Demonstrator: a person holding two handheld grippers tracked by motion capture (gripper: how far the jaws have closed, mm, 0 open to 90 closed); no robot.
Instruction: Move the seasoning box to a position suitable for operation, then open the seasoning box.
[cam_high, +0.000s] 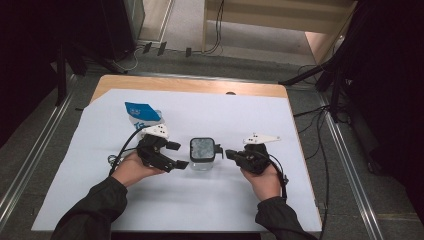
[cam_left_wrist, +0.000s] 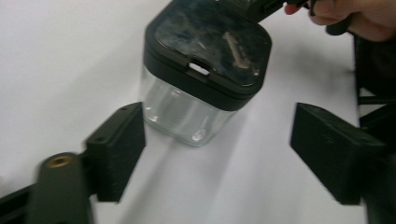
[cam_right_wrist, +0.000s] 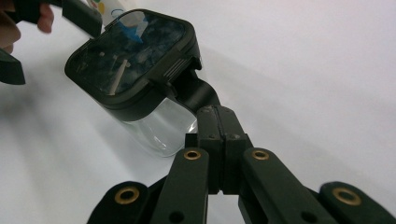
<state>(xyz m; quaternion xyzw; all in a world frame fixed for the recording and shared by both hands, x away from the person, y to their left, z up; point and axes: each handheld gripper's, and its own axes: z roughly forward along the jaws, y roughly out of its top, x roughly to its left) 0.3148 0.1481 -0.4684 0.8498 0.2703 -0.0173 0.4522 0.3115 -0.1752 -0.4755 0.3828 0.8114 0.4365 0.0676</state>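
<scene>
High view: clear square jar (cam_high: 202, 155) w/ black lid stands upright on the white sheet (cam_high: 100, 200), centre of the table, between both hands. Left gripper (cam_high: 176, 154) sits just left of the jar, jaws spread, tips near the jar's left side but not pressing it. Right gripper (cam_high: 227, 153) sits just right of it, jaws pressed together, tip up against the small black tab (cam_high: 218, 148) on the lid's right edge. Blue-and-white packet (cam_high: 142, 116) lies farther back on the left, behind the left gripper.

Left gripper view: jaws wide apart; the jar (cam_left_wrist: 201, 79) is ahead, between them and a bit beyond. Pads clear of the glass, nothing held.

Right gripper view: right gripper (cam_right_wrist: 215, 112) closed tight, tips meeting the black tab (cam_right_wrist: 194, 91) sticking out from the lid's latch side; can't tell if the tab is pinched or just touched. Jar (cam_right_wrist: 140, 79) looks tilted here as the cam is rolled.
</scene>
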